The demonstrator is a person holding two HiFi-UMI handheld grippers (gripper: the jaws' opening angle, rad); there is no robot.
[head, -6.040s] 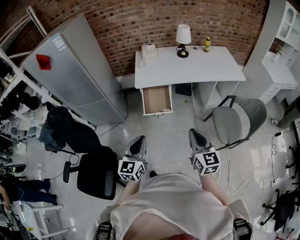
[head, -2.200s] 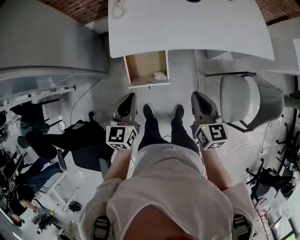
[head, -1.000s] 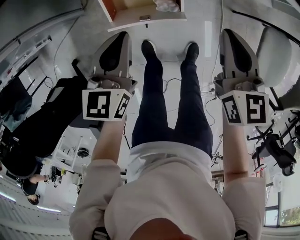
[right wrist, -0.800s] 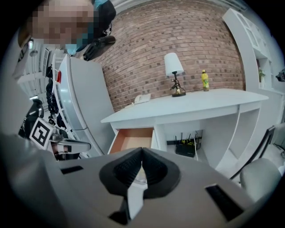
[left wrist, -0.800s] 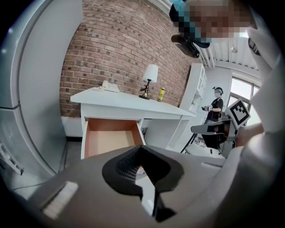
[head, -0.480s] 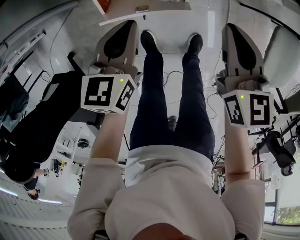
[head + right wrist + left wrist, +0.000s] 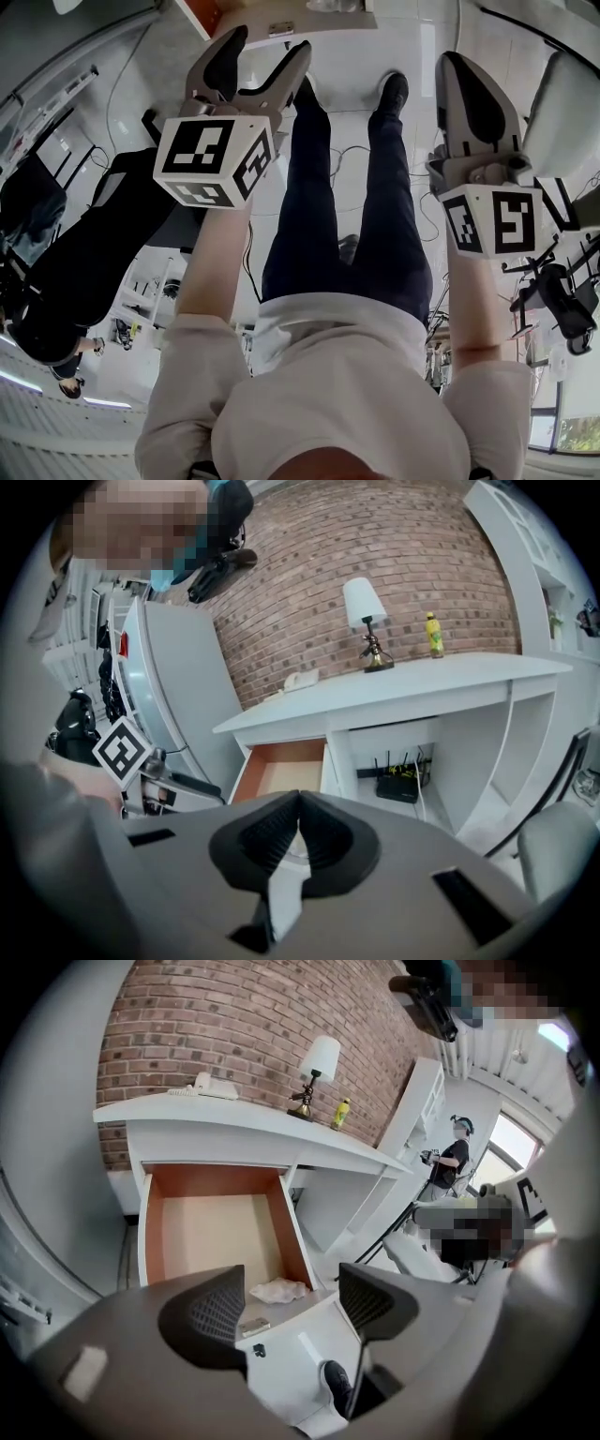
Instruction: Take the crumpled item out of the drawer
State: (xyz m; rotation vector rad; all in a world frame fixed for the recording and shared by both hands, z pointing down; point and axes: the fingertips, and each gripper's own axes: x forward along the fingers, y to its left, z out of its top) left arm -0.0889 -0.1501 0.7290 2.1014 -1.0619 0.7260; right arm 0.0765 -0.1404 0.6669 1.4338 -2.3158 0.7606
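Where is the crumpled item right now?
In the left gripper view, the crumpled item lies in the near right corner of the drawer, beyond the left gripper, whose empty jaws have just been opening.

- The drawer point(image 7: 206, 1232) is hanging open under the desk point(image 7: 216, 1121), at its left end.
- The crumpled item point(image 7: 278, 1289) is lying inside the drawer at 5 o'clock, near the front wall.
- On the desk, the telephone point(image 7: 214, 1087) is sitting at 9 o'clock from the lamp point(image 7: 317, 1068), and the bottle point(image 7: 341, 1113) at 3 o'clock.
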